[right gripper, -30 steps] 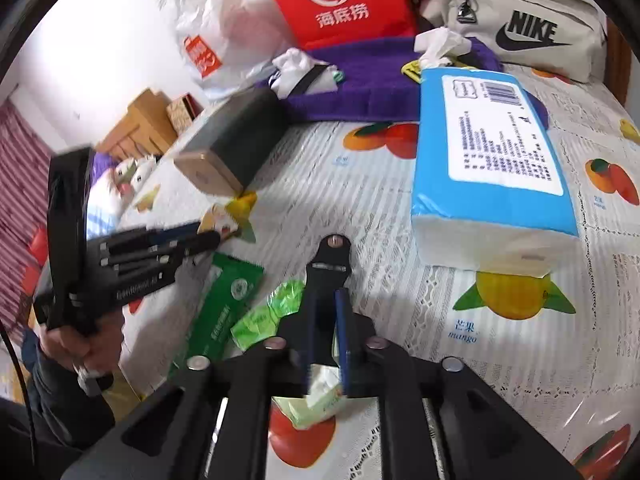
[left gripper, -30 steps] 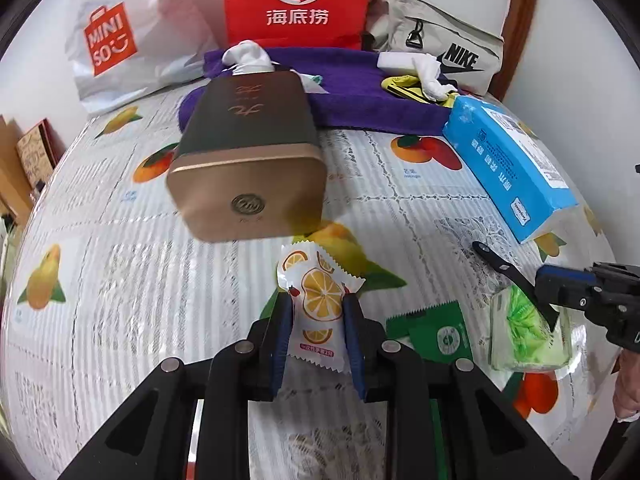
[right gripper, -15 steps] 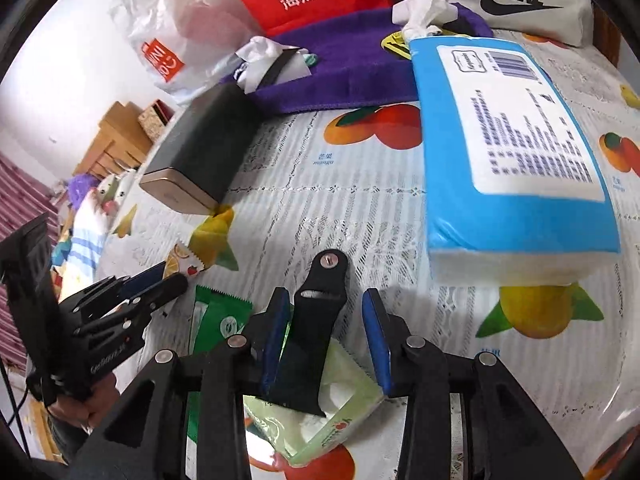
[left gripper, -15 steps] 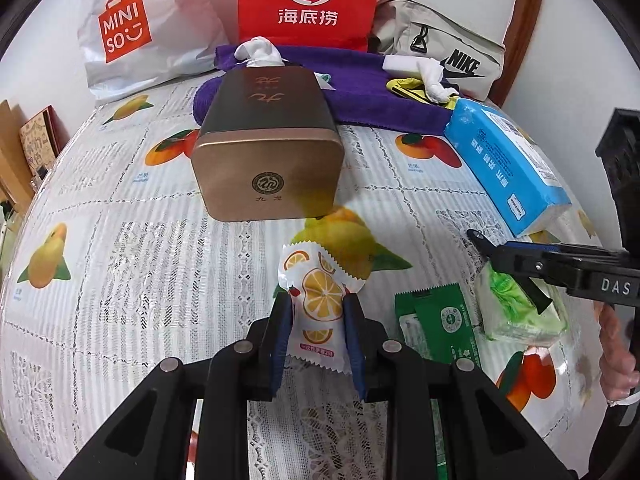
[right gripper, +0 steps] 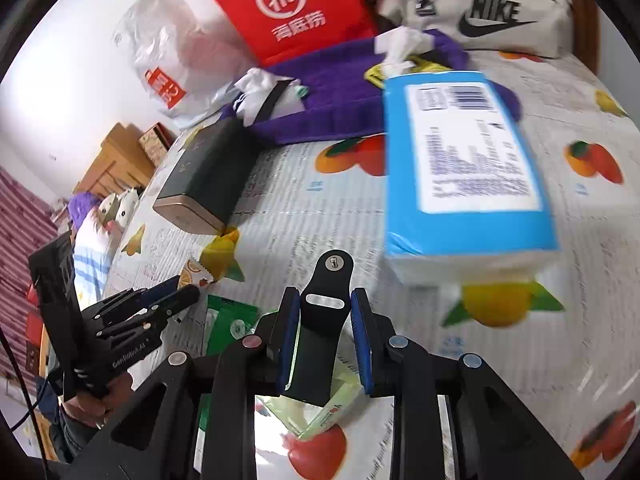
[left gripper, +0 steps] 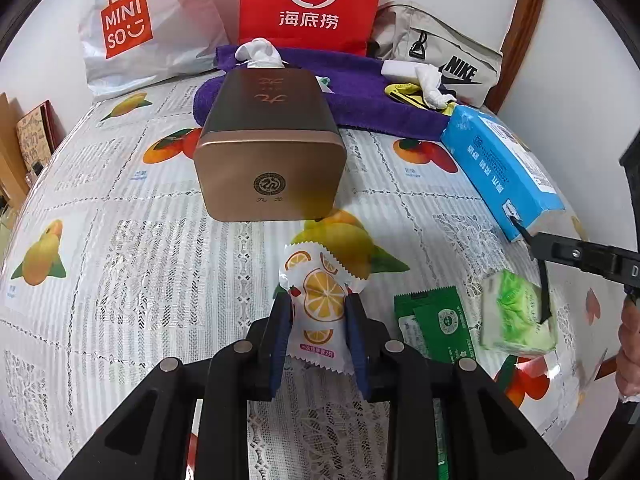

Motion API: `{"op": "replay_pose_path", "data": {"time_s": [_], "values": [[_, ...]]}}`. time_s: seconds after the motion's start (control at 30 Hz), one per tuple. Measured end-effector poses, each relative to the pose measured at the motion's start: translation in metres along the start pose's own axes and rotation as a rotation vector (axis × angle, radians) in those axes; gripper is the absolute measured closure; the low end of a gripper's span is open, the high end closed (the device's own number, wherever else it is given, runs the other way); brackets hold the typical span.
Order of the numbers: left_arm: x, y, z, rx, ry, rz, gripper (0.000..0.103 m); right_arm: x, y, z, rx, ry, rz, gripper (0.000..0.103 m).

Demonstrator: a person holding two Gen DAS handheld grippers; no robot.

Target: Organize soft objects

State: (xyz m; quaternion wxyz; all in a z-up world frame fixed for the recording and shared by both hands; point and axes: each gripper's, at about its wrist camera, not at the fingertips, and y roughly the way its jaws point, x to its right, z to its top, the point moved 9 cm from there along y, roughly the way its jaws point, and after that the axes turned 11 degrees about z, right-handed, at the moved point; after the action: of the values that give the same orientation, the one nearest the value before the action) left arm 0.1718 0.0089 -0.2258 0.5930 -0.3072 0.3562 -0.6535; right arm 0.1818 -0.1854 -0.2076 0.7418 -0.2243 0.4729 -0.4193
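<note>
left gripper (left gripper: 318, 312) clamped on orange-print wipe sachet (left gripper: 318, 304) just in front of bronze tin (left gripper: 268, 152), right gripper (right gripper: 324, 336) jaws apart over light green tissue pack (left gripper: 516, 316)

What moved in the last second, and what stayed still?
The right gripper opened: a second ago its fingers were pinched shut on the light green packet, now they stand apart, with the packet below them. The left gripper moved nearer the bronze tin. It kept holding the orange-slice packet.

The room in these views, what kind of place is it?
Probably a home room: a table under a fruit-print plastic cover, shopping bags and a Nike bag against the wall, stuffed toys nearby.
</note>
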Motion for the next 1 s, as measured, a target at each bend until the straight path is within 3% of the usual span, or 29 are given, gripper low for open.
{"op": "replay_pose_path", "data": {"time_s": [0.33,1.0], "values": [[-0.006,-0.003,-0.001,0.001,-0.027,0.023,0.078,0.028,-0.03,-0.015,0.052,0.054,-0.021,0.077],[-0.011,-0.025,0.018,0.041,-0.068,0.022,0.079,0.028,-0.073,-0.002,0.127,0.024,-0.007,0.077]]}}
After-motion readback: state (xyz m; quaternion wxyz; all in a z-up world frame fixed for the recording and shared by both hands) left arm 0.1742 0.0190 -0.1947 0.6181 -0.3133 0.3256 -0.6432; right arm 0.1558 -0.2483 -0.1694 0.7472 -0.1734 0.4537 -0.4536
